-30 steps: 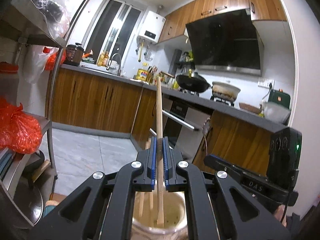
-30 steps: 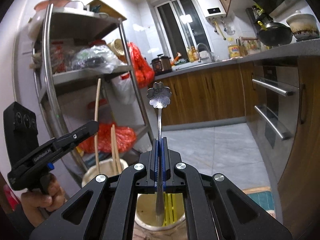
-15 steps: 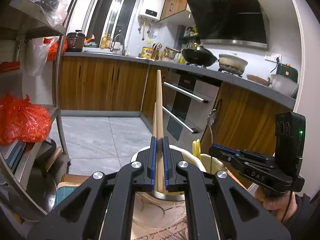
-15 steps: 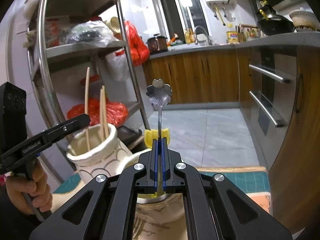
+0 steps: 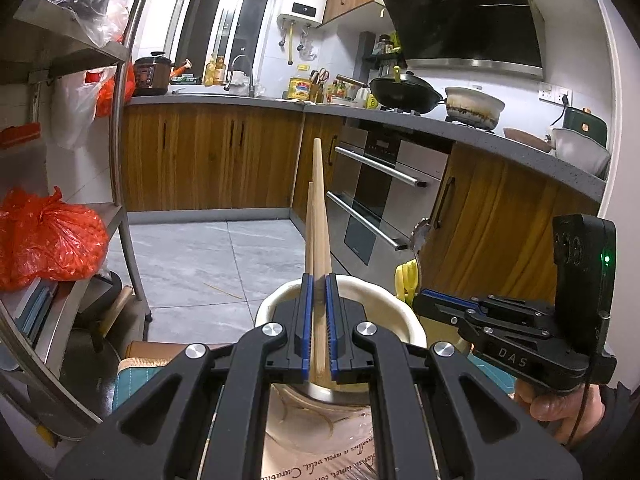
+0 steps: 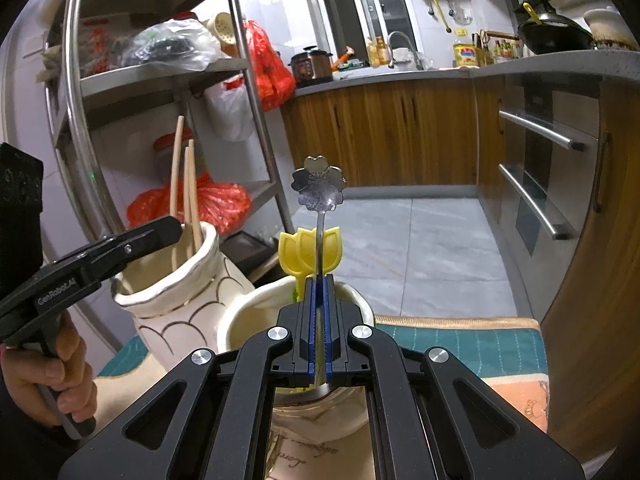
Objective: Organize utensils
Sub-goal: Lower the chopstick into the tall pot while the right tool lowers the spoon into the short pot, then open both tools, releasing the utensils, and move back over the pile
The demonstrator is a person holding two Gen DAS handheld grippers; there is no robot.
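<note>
My left gripper [image 5: 316,280] is shut on a wooden chopstick [image 5: 320,208] that stands upright over a cream ceramic jar [image 5: 384,300]; a second chopstick leans just behind it. In the right wrist view my right gripper [image 6: 319,280] is shut on the thin stem of a metal spoon [image 6: 319,184] with a flower-shaped end, above another cream jar [image 6: 252,308] holding yellow tulip-topped utensils [image 6: 308,250]. To its left the scallop-patterned jar [image 6: 180,300] holds the chopsticks [image 6: 192,200], with the left gripper [image 6: 176,227] at its rim.
Both jars stand on a teal and orange mat [image 6: 460,348]. A steel shelf rack [image 6: 256,120] with red bags stands on the left. Wooden cabinets and an oven front [image 5: 376,208] run along the right. A grey tiled floor [image 5: 208,256] lies beyond.
Both grippers have tipped and sunk toward their jars. The jar rims, earlier under the fingers, now show around the fingertips. Each gripper keeps its hold.
</note>
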